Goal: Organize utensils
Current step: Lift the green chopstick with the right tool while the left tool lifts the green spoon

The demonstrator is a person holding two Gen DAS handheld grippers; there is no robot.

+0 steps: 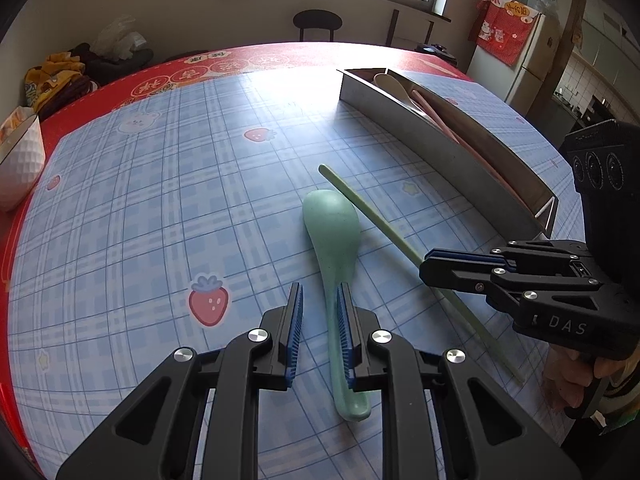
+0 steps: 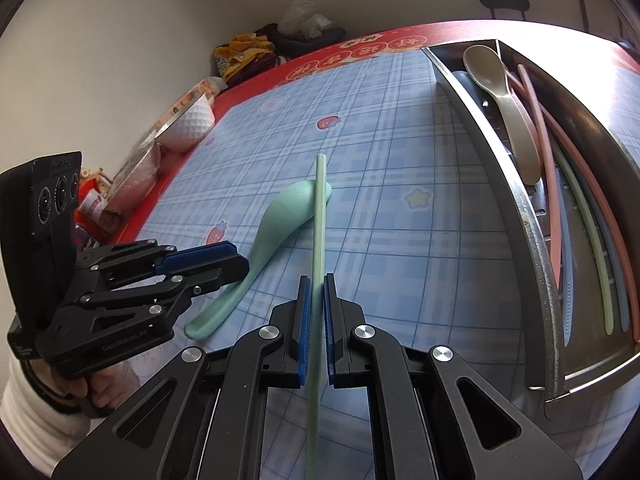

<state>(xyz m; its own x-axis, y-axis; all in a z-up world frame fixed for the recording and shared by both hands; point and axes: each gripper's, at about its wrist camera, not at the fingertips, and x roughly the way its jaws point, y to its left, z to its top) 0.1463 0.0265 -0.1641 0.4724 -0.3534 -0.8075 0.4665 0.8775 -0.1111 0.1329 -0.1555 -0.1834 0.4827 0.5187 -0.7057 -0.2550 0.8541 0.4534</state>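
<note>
Green chopstick [image 2: 319, 216] pinched in the right tool [image 2: 316, 280]; left tool [image 1: 319, 292] spread beside green spoon [image 1: 334, 236].

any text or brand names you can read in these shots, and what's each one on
"DAS" on the right tool's black body.
"GenRobot.AI" on the left tool's black body.
Chinese characters in the circles on the red tablecloth: too distorted to read.
Characters on the red cloth over the fridge: too blurred to read.

The bench [image 1: 168, 216] wears a blue plaid cloth with strawberry prints and a red border. On it lie a green spoon [image 1: 332, 232], a metal tray [image 1: 404, 132] of utensils toward one edge, and a white dimpled bowl [image 1: 20, 160] at the opposite edge.
</note>
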